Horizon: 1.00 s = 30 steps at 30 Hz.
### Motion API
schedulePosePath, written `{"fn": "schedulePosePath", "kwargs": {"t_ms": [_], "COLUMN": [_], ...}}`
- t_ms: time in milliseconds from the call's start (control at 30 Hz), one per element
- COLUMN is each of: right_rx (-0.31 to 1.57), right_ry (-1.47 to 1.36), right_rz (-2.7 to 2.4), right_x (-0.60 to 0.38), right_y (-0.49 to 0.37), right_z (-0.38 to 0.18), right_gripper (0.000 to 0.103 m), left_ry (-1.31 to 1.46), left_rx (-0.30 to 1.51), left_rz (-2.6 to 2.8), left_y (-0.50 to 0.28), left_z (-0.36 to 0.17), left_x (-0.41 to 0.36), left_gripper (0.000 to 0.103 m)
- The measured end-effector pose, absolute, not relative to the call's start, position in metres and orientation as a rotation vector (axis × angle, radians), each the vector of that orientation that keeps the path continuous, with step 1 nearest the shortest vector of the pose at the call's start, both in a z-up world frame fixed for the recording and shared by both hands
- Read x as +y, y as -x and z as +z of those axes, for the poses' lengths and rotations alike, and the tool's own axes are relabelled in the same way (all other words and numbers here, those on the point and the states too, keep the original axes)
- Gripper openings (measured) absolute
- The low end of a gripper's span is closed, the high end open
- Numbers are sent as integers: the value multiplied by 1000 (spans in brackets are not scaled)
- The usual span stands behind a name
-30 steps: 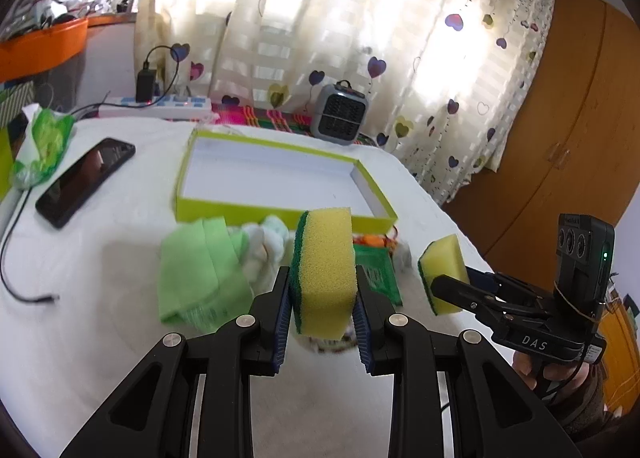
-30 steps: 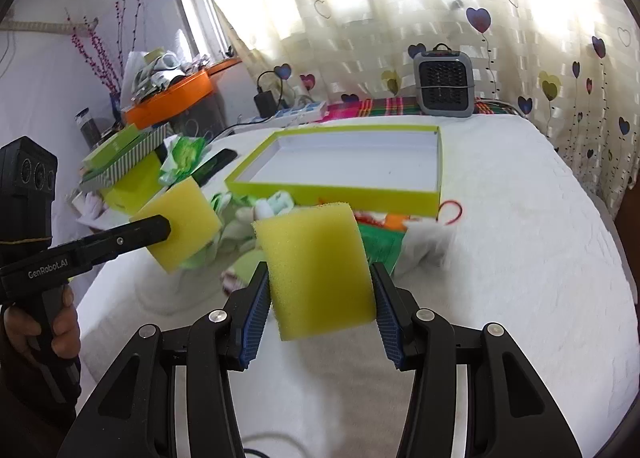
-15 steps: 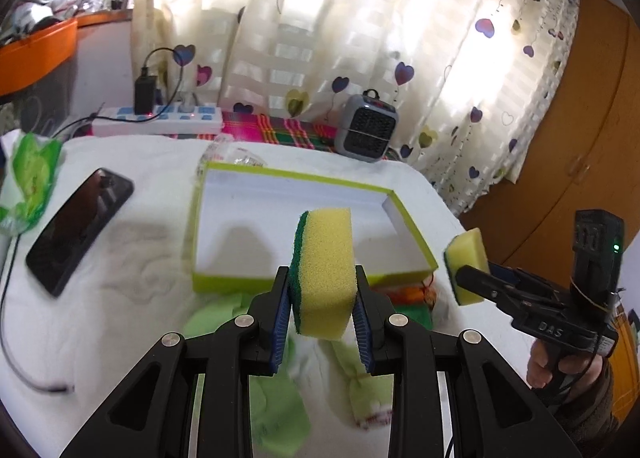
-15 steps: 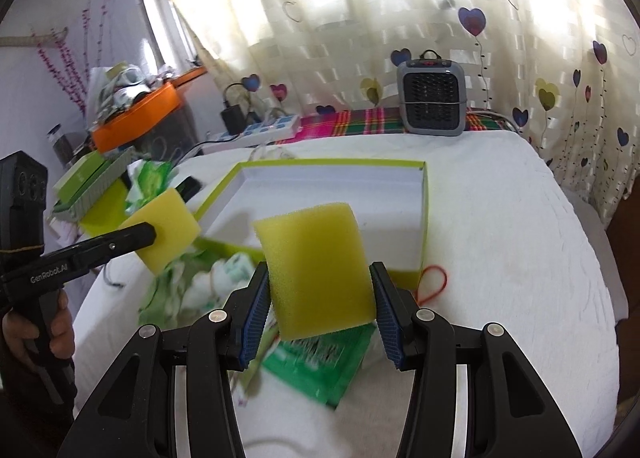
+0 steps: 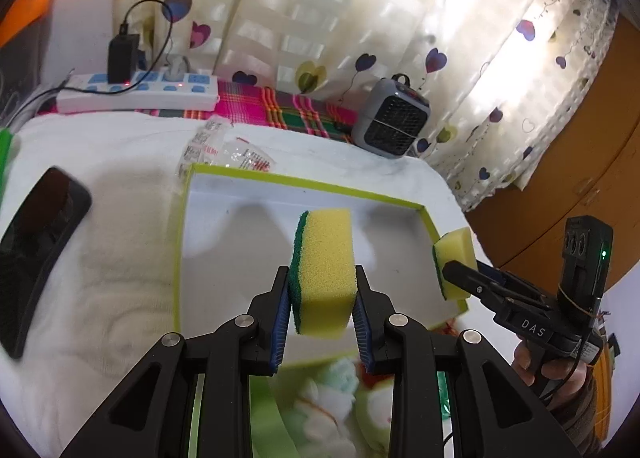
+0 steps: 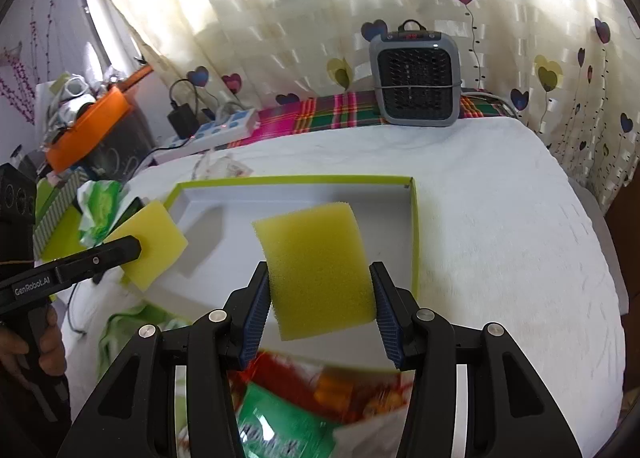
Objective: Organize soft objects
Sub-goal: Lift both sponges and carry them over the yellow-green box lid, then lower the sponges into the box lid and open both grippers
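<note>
Change: a second ago both sponges hung short of the lime-edged box (image 5: 304,181), over the pile of cloths (image 5: 336,378); now I have them above its white floor, so placing is the likely next step.
Left gripper (image 5: 322,312): clenched on the green-backed sponge (image 5: 326,270), held upright and clear of the box floor.
Right gripper (image 6: 320,310): jaws wider, gripping the plain yellow sponge (image 6: 316,270) across its broad face.
Box: empty — nothing organized yet.
</note>
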State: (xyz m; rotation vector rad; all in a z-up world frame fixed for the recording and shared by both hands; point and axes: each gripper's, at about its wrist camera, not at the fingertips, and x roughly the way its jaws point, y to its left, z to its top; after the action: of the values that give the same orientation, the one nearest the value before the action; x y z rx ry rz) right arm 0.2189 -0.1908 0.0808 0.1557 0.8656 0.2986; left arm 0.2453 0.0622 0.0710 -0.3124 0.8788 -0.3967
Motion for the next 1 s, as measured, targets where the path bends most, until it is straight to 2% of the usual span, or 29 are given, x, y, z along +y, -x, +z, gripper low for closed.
{"fn": "schedulePosePath", "kwargs": {"t_ms": [800, 1000], "right_rx": [935, 947], "right_ry": [-98, -116], "right_rz": [223, 216], "right_x": [-181, -183], "right_y": [-277, -280], "right_z": [52, 48], "right_gripper": [50, 50], "left_ry": [332, 338], "left_rx": [975, 975], "left_rz": [-376, -363], "left_y": [-303, -304], "left_z": [36, 35], "left_x": [55, 57], "left_gripper": [26, 34]}}
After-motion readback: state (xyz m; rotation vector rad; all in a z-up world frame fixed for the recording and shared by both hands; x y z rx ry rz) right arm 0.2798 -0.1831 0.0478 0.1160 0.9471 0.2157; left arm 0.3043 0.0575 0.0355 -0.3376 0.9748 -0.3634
